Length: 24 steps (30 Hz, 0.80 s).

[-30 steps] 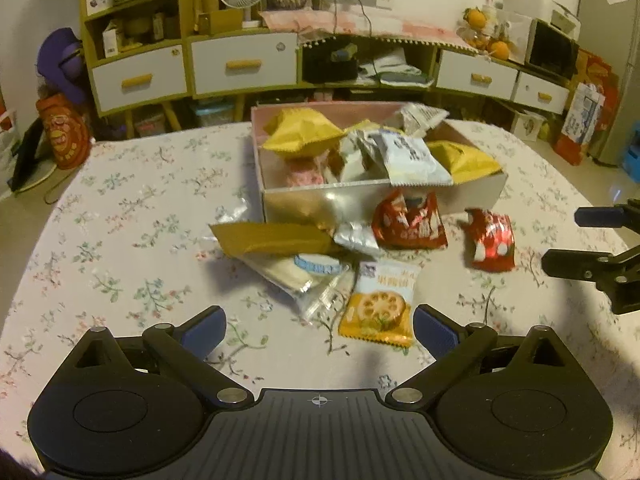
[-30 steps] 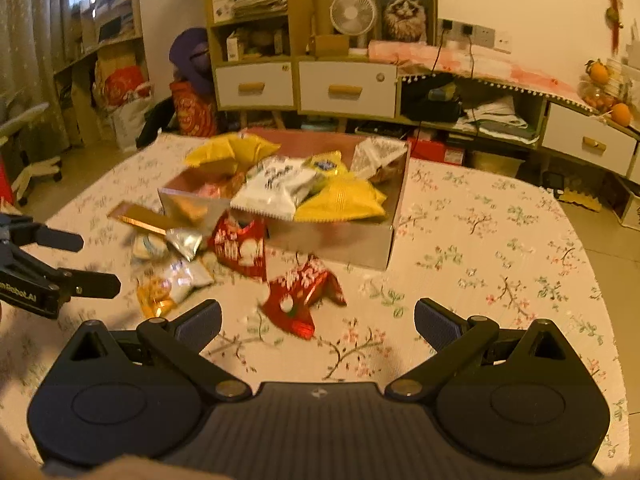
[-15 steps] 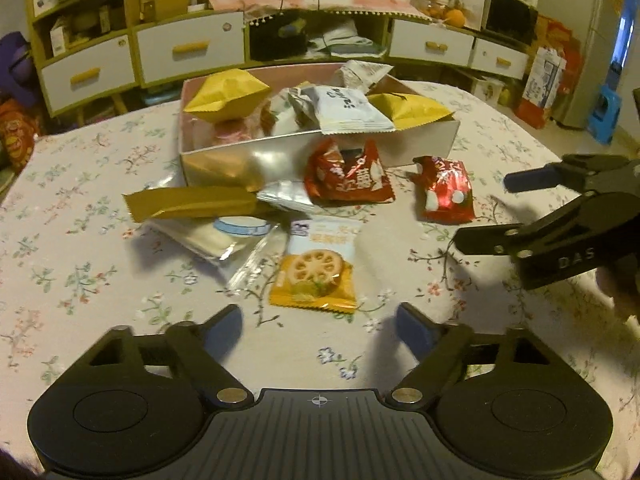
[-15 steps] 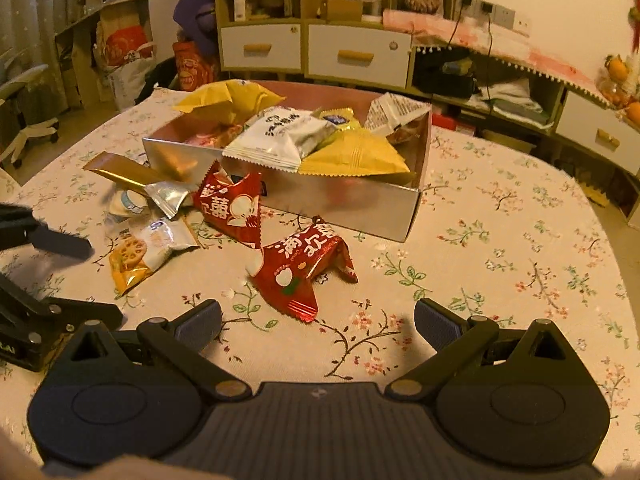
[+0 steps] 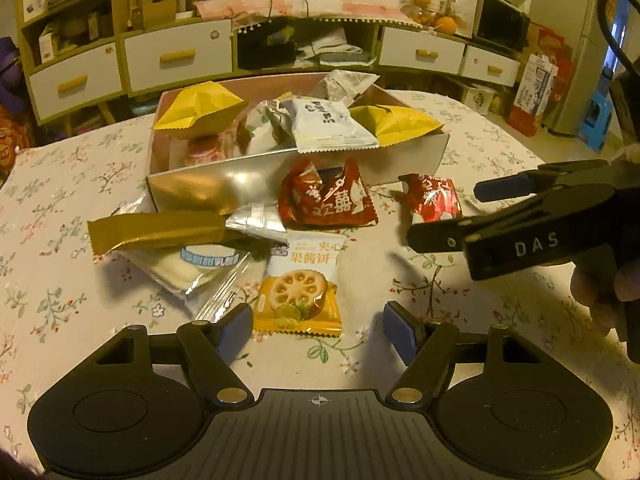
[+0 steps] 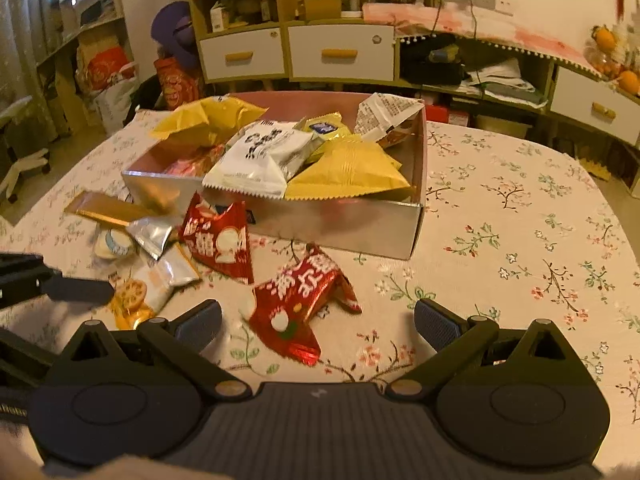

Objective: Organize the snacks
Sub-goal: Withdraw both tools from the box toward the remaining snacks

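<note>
The left gripper [image 5: 316,326] hangs low over the flowered counter [image 5: 56,280] with its jaws partly apart. They have just been closing in, and nothing is gripped. The lower edge of an orange biscuit packet [image 5: 300,286] lies between the blue fingertips [image 5: 234,330], nearer the left one, and the pads do not press on it. Ahead and to the left of this gripper a clear wrapped snack [image 5: 196,270] lies under a gold strip packet [image 5: 156,230], with a small silver packet [image 5: 260,224] touching the strip's end. Straight ahead, a red packet [image 5: 328,200] leans against the front wall of the open box [image 5: 408,164], which is piled with yellow and white packets rising above its rim. To the left of the pile the cloth is bare out to the counter's edge.

The right gripper [image 6: 318,322] has its jaws wide apart and empty. A second red packet [image 6: 298,300] lies crumpled on the counter between and just ahead of its fingertips [image 6: 200,320], touching neither. The box's near right corner stands ahead of it. To the right of the packet and the box the cloth lies open as far as the counter's rounded edge. In the left wrist view this gripper reaches in from the right, with the person's hand [image 5: 604,288] behind it.
</note>
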Tool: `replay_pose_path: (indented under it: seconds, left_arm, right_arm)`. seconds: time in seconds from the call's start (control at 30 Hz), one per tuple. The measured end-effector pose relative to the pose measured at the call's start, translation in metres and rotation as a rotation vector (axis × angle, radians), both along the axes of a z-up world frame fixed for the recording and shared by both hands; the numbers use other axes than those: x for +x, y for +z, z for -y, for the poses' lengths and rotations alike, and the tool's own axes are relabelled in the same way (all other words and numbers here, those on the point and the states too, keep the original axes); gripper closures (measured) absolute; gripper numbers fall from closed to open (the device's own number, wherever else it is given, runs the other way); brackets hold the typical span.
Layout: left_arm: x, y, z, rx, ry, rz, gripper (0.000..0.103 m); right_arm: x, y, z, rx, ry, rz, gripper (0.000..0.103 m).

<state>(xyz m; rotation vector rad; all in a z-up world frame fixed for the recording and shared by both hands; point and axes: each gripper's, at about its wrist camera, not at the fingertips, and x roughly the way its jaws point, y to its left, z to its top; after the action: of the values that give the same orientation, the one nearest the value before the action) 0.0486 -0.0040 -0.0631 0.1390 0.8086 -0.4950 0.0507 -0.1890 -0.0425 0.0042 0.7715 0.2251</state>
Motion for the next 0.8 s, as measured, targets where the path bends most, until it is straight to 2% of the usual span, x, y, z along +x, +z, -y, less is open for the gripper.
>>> replay_pose_path:
  seconds: [0.2,0.33,0.5,0.8]
  left_arm:
    - [0.005,0.002,0.003,0.007,-0.007,0.007,0.029]
    - [0.007,0.004,0.007,0.009,-0.015,0.007,0.028]
    - [0.013,0.003,0.010,0.006,-0.009,-0.006,0.029]
    - [0.024,0.001,0.012,0.008,0.018,-0.029,0.031]
  right_arm:
    - [0.005,0.000,0.005,0.031,-0.035,-0.010,0.002]
    - [0.008,-0.003,0.010,0.007,-0.068,-0.025,0.006]
    - [0.006,-0.001,0.023,-0.005,-0.075,-0.018,0.006]
    - [0.009,-0.001,0.029,0.060,-0.074,-0.035,0.010]
